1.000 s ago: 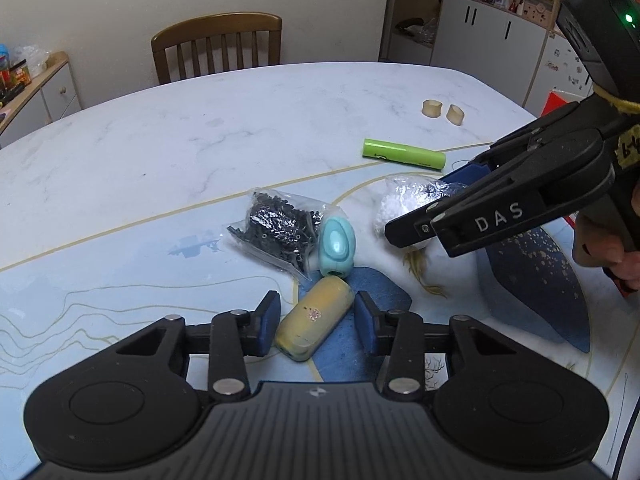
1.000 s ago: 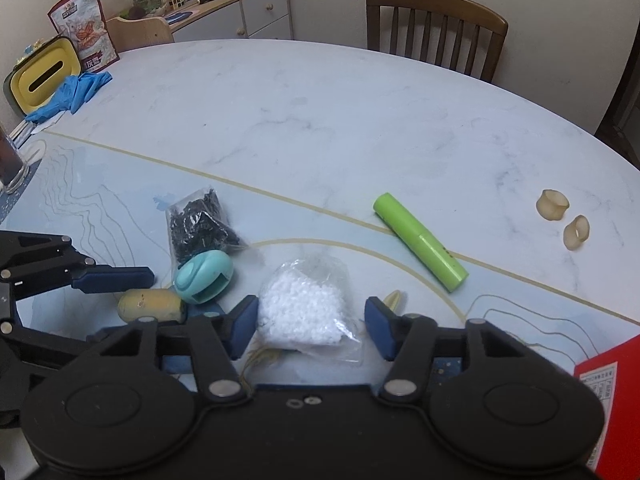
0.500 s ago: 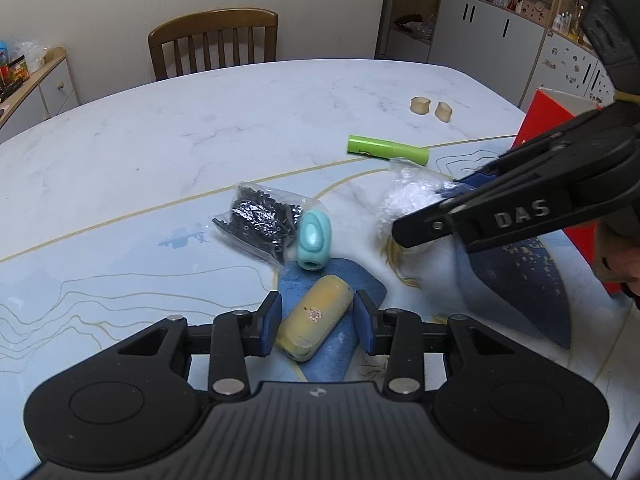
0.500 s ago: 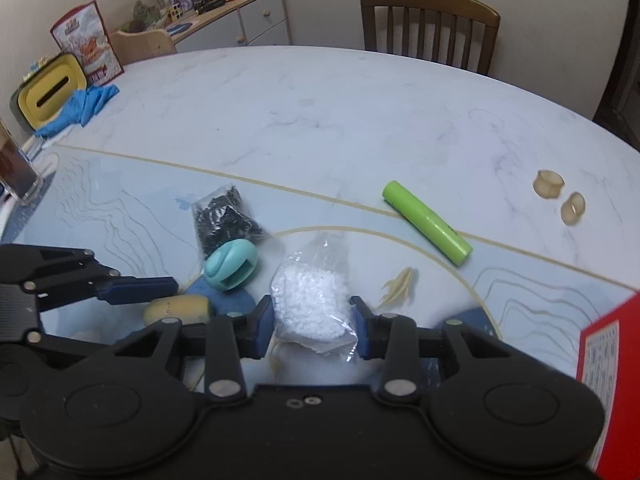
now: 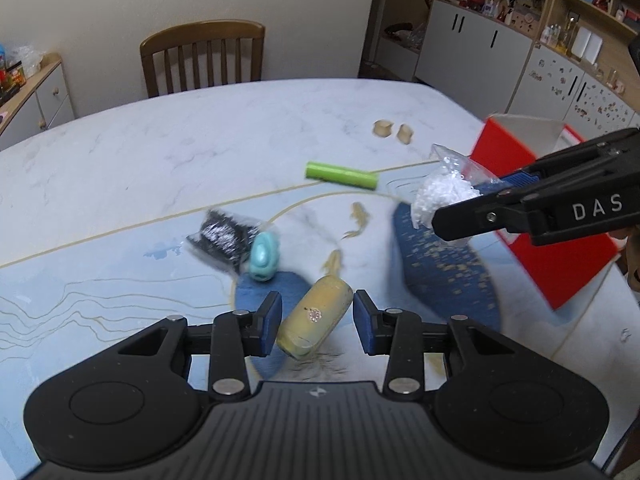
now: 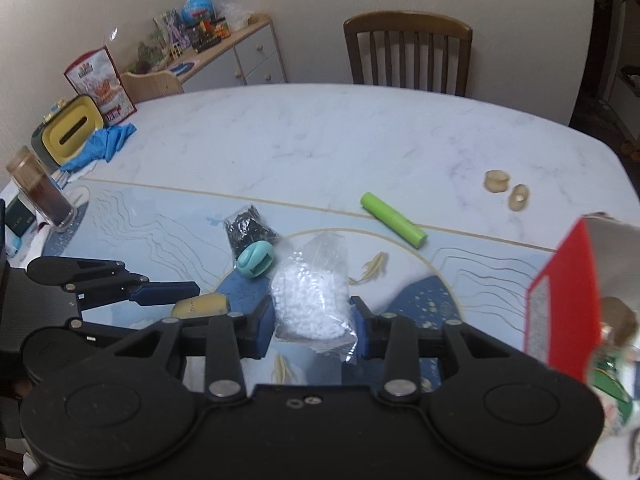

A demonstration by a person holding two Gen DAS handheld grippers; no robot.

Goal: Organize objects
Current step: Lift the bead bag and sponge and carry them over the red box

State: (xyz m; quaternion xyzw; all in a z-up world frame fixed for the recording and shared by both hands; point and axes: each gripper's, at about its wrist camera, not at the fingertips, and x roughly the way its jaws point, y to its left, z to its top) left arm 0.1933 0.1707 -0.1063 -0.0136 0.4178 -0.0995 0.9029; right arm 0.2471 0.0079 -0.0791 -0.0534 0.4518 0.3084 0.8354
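Right gripper (image 6: 313,330) clamped on white bead bag (image 6: 310,302), lifted off the surface (image 5: 160,152), lower centre of its own view; likely headed for red box (image 6: 560,304) at right edge. Left gripper (image 5: 316,322) closed around yellow capsule (image 5: 316,316), bottom centre; contact looks firm on one pad only, so grip looks loose. Versus a second ago: both items were on the surface with wider jaws; now both raised, box in view. Green tube (image 5: 342,175), black bag (image 5: 224,236), teal piece (image 5: 264,256) unmoved.

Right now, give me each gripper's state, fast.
Left gripper: shut on the yellow capsule.
Right gripper: shut on the bag of white beads, lifted.
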